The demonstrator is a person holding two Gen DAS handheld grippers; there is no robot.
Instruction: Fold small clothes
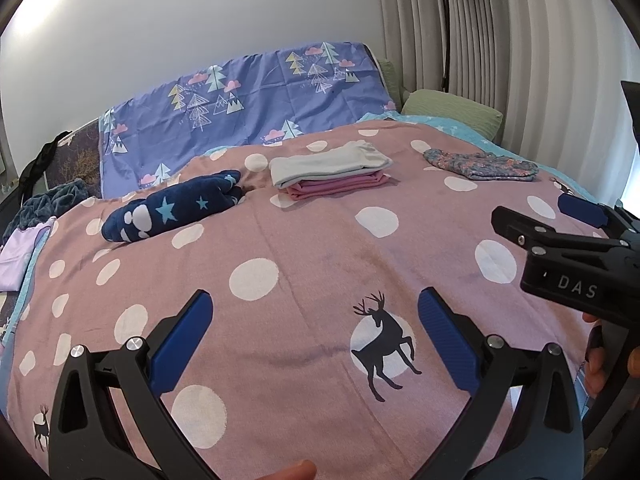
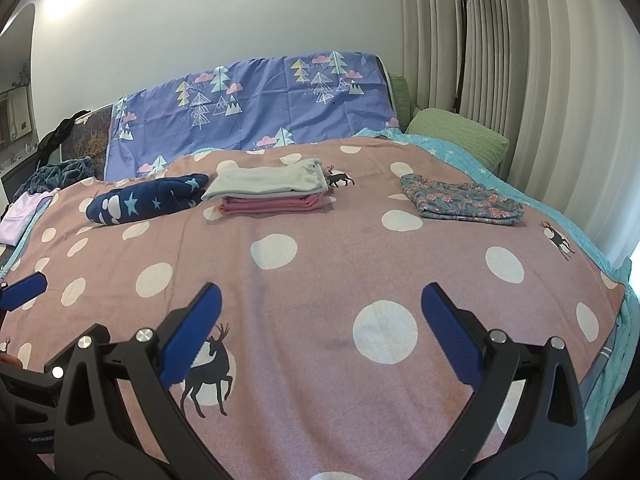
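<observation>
Folded clothes (image 2: 268,190) on blanket (image 2: 320,264) — both jaws wide, empty; left view alone shows right gripper (image 1: 568,220).

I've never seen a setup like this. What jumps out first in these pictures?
The pink blanket with white dots and black deer fills both views. At its far side lie a folded stack, pale cloth on pink, a navy star-print piece to its left and a floral one to its right. Both tools, left and right, hover open and empty.

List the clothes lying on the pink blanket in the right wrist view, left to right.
Navy star-print garment → folded stack, pale grey piece lying on a pink one → folded floral garment. Both tools are open and hold nothing.
</observation>
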